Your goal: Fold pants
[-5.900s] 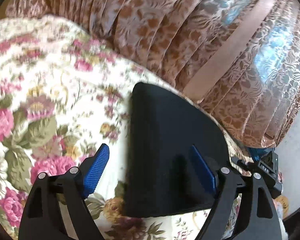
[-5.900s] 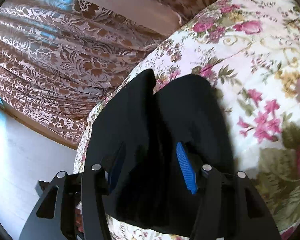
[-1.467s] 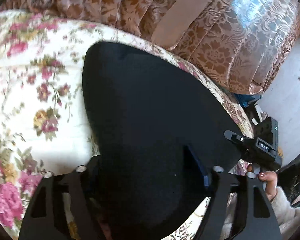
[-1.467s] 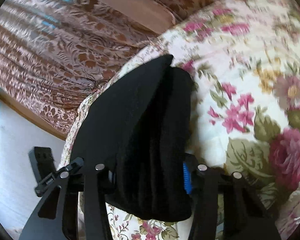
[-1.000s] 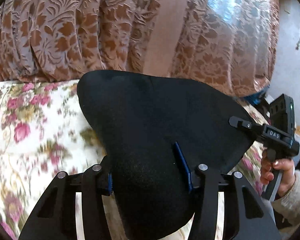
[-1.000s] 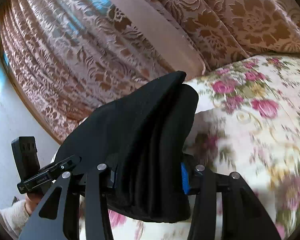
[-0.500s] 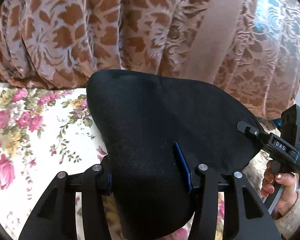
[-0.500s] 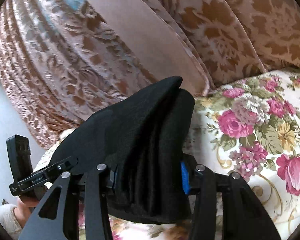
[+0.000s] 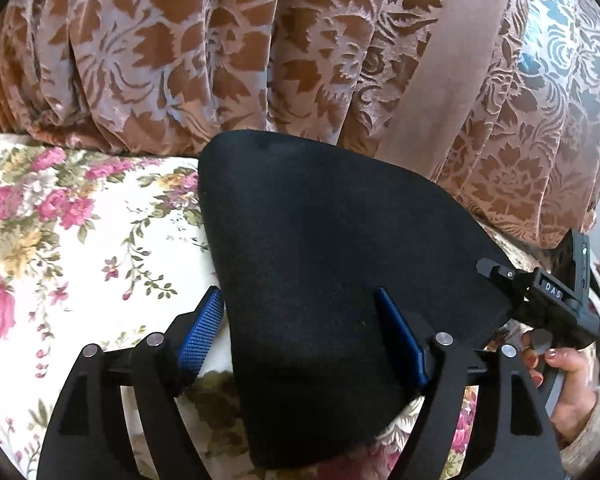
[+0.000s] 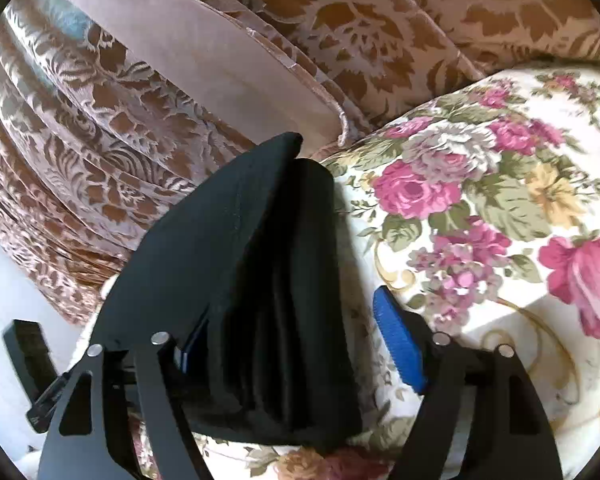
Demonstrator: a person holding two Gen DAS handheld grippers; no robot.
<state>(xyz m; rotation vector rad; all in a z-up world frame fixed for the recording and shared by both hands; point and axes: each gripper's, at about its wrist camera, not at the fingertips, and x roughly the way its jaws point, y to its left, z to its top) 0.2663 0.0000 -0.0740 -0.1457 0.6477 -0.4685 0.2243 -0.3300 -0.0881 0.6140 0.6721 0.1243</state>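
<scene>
The black pants (image 9: 320, 264) lie folded into a thick stack on the flowered bedspread (image 9: 80, 248), close to the curtain. My left gripper (image 9: 300, 332) straddles the stack's near left end with its jaws opening. Its left pad stands clear of the cloth and its right pad rests over the top. In the right wrist view the pants (image 10: 240, 280) show their layered edge. My right gripper (image 10: 292, 344) straddles that end, jaws opening too. Its right pad is well off the cloth and its left pad is half hidden behind the stack.
A brown patterned curtain (image 9: 260, 52) hangs right behind the bed's edge. A person's hand (image 9: 556, 364) holds the right gripper's handle (image 9: 556, 300) at the right. Flowered bedspread (image 10: 500, 220) stretches away to the right of the stack.
Both grippers, shut on the folded pants, carried them toward the curtain and down onto the bedspread. Now both pairs of jaws have spread and the pads have come off the cloth.
</scene>
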